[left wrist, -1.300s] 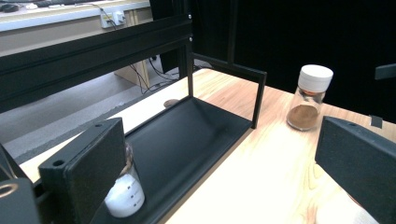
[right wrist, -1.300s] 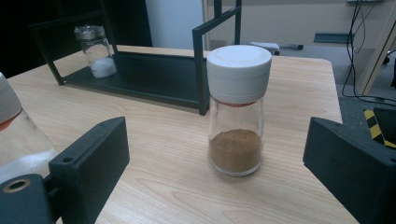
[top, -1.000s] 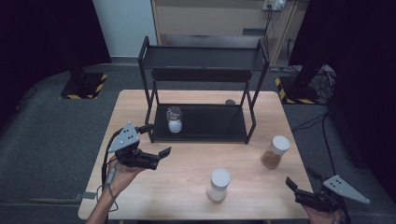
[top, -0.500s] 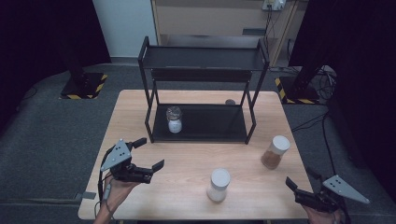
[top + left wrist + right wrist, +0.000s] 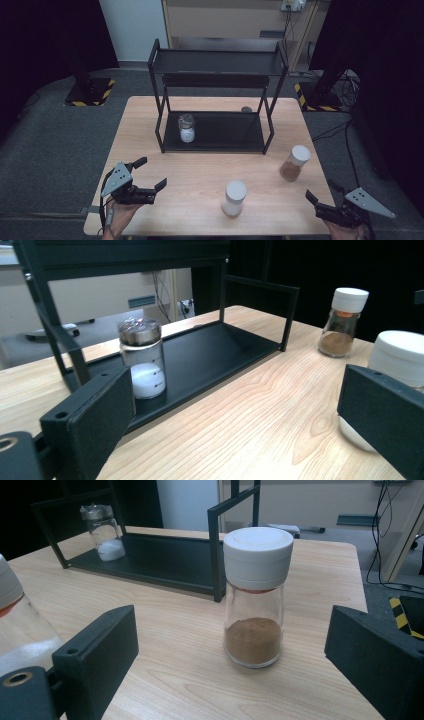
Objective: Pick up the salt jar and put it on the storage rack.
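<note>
**Jars wait on the counter, both sets of jaws wide and empty**

Since the jars are glass with smooth round walls, they will likely prove stiff, breakable and a little slippery, so the best hold is across the straight glass body, below the cap, with the jaws level and square to it. They are only part filled, so I judge them light and easy to tip.

The brown spice jar stands upright on the counter, to the right of the black rack and well apart from it. It sits straight ahead of the right gripper, whose jaws gape wide with nothing between them. The white-capped jar stands near the front edge, between the two hands. A third jar with a metal cap, holding white powder, is on the rack's bottom shelf.

The left gripper also has its jaws spread wide and holds nothing.

Compared with a second ago, the left gripper has drawn back from near the rack toward the front left corner and sits lower. The right gripper has not moved, and all three jars stand where they were.
</note>
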`<state>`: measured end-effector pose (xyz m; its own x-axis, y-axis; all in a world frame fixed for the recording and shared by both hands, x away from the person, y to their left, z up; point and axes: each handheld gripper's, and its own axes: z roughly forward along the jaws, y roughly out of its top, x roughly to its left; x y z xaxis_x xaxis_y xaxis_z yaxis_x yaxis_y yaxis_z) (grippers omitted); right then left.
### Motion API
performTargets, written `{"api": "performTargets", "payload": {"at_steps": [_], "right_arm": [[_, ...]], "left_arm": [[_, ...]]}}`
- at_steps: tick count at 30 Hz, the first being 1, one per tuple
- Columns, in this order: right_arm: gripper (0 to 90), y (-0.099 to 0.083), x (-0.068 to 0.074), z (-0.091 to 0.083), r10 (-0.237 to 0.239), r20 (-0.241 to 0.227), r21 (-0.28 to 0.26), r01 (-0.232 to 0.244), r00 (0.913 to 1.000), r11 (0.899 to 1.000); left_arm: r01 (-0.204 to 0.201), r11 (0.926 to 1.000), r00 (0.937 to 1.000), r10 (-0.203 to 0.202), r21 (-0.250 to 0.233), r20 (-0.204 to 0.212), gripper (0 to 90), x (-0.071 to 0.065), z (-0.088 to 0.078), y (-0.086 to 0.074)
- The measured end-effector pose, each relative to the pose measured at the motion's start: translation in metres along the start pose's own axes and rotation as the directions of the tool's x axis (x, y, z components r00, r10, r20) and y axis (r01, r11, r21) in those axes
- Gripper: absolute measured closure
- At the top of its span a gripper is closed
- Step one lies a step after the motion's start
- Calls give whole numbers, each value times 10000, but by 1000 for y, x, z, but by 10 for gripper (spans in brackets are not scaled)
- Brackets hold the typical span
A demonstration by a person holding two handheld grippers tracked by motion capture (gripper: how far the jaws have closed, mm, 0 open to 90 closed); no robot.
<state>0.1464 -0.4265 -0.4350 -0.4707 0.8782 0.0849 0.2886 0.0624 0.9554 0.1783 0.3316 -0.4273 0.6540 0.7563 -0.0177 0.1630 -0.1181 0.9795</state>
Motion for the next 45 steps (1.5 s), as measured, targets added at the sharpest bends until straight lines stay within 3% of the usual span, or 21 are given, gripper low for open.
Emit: {"api": "performTargets", "payload": {"at_steps": [8, 21, 45], "right_arm": [[72, 0, 0, 0, -8, -5, 1, 8, 10000, 10000], [70, -1, -1, 0, 8, -33, -35, -8, 10000, 10000], [69, -1, -1, 0, 20, -111, -31, -20, 9999, 10000]], "left_arm": [[46, 9999, 9999, -43, 145, -161, 11, 1, -3, -17], [112, 9999, 9998, -113, -69, -162, 14, 13, -8, -39], [186, 9996, 9998, -186, 227, -22, 4, 17, -10, -49]]}}
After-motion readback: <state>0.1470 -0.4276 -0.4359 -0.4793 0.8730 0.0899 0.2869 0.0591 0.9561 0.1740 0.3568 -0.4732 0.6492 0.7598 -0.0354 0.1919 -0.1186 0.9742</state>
